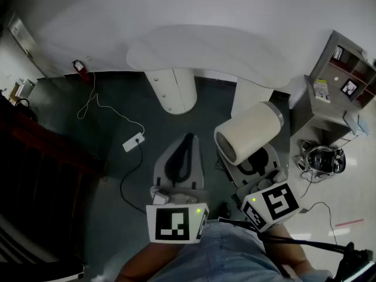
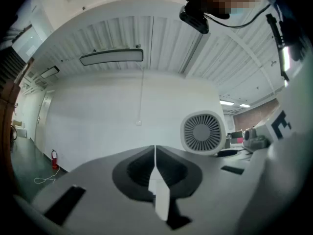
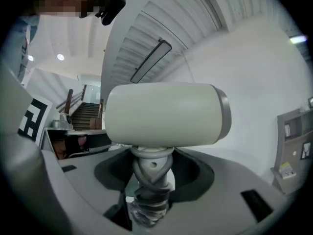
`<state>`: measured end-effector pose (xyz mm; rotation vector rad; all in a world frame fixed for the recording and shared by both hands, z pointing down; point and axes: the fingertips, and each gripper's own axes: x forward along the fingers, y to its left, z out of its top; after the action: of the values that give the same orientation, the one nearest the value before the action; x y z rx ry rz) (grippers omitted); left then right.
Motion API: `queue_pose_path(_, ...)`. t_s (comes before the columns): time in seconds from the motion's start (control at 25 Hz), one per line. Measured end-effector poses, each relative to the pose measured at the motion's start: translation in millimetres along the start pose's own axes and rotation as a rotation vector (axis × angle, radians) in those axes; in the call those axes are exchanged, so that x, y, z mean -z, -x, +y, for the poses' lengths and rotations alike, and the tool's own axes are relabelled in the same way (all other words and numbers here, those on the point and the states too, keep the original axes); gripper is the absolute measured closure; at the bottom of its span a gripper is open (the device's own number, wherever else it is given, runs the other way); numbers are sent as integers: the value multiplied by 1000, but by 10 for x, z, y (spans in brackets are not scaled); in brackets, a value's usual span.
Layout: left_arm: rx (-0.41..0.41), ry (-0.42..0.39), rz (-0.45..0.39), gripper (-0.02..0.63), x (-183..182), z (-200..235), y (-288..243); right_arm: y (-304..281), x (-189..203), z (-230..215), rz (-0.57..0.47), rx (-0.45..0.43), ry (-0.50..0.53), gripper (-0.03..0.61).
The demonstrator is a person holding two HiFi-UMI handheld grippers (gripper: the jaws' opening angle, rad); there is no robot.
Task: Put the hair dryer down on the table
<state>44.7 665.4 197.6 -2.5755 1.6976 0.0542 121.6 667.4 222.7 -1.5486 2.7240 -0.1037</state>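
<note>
Right gripper (image 3: 149,182) jaws pinch the hair dryer (image 3: 164,114) handle; left gripper (image 2: 155,173) jaws pressed together; the top-heavy dryer may topple on the counter (image 1: 194,51)

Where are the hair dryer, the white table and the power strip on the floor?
hair dryer (image 1: 249,131): head view, cream barrel.
white table (image 1: 194,49): head view, bare top.
power strip (image 1: 133,141): head view, its middle.
</note>
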Motion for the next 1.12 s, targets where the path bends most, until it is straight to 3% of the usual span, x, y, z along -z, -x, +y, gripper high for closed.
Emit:
queue_pose_path(0.52,-14,8,18,601,90,-40,-24,35,38,-49,7,-13,0,357)
queue_pose_path(0.68,-13,56,39,601,132,-163,-96,71,58,-148,9,-15,-5,357)
queue_pose_path(0.84,-17,19,35,601,219,-199,-47,158,97,-157,0,-26,-36,357)
queue_pose_path(1.12,-52,11,76,601,326,-441,-409,127,129,-693,12,-39,-49,357)
